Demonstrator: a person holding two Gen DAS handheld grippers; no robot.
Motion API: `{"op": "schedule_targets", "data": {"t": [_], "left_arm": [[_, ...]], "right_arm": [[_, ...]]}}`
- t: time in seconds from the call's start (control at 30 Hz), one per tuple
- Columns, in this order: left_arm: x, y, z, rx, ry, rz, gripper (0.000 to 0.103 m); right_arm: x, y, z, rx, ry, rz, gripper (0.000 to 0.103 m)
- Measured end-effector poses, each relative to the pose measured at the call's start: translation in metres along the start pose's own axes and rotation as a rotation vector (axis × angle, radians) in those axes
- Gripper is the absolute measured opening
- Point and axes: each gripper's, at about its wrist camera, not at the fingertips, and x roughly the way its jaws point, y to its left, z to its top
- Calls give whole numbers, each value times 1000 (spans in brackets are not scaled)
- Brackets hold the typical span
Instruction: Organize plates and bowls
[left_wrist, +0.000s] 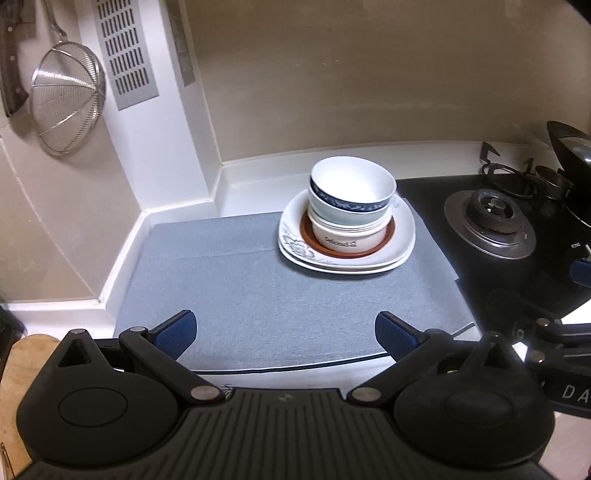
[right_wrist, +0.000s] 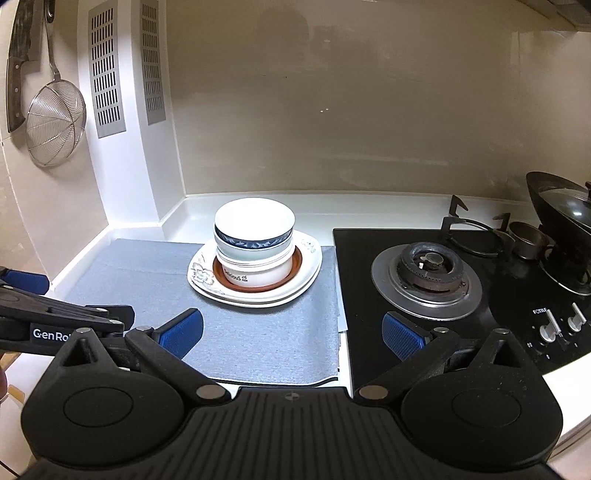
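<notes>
Left gripper (left_wrist: 284, 334) and right gripper (right_wrist: 293, 334): jaws spread wide, nothing held, both hovering over near edge of grey mat (left_wrist: 258, 295). Stacked bowls (left_wrist: 351, 199) sit on brown-rimmed plate (left_wrist: 384, 242) atop white plates (left_wrist: 406, 229), at mat's far corner beside the stove (right_wrist: 424, 273).

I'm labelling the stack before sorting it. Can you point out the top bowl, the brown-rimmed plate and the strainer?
top bowl (left_wrist: 354, 181): left wrist view, white inside wall.
brown-rimmed plate (right_wrist: 295, 266): right wrist view, brown rim, right side.
strainer (right_wrist: 55, 122): right wrist view, mesh basket.
</notes>
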Motion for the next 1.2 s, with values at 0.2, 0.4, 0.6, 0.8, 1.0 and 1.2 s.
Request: {"op": "schedule_targets", "data": {"t": [0.2,0.4,0.6,0.8,1.0,1.2], "left_arm": [[12,-3,7,-9,26,-9,103],[25,-5,15,-1,34,-10,103],[36,-6,22,10,37,-10,103],[47,-5,29,14,45,-7,103],[55,-3,35,18,52,12,103],[57,10,37,-14,66,43,103]], "right_arm": [[6,-4,0,10,16,-7,103],[13,-3,2,6,19,-16,103],[25,0,6,-2,29,-14,103],[37,3,11,-5,31,-21,103],[47,4,15,-2,35,-27,103],[54,6,18,-11,41,-14,103]]}}
